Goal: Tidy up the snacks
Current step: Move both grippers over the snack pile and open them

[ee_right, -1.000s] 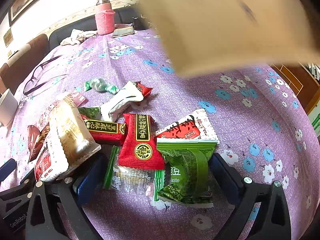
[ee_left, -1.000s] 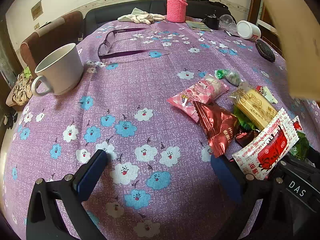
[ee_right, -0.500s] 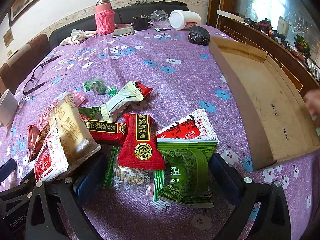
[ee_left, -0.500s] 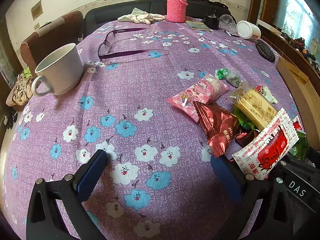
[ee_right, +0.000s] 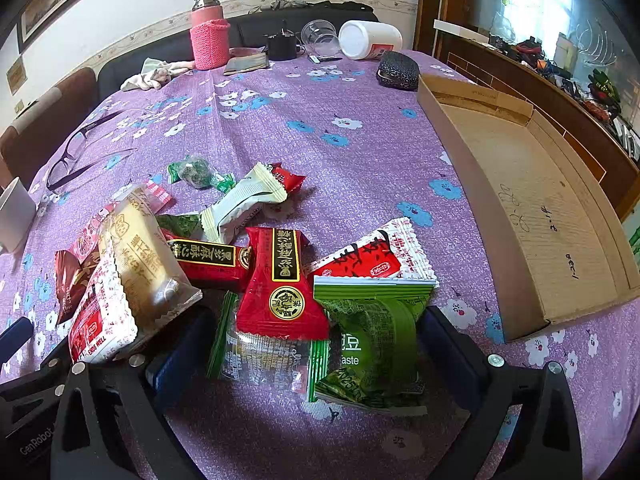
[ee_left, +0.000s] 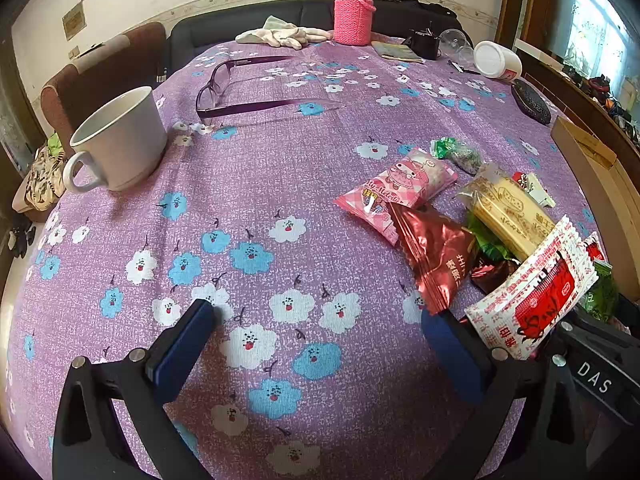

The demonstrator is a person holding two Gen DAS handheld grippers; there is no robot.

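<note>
Sitting empty at the table's right edge, cardboard tray is waiting beside the snack pile. Right gripper is hanging wide open, holding nothing, straddling 2 green packets, probably first pick; close on 1 only. Left gripper is idling wide open, empty, over bare cloth.

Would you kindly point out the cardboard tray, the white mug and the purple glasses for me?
cardboard tray (ee_right: 532,184): right wrist view, bare floor.
white mug (ee_left: 124,144): left wrist view, outer wall.
purple glasses (ee_left: 212,92): left wrist view, front frame.
</note>
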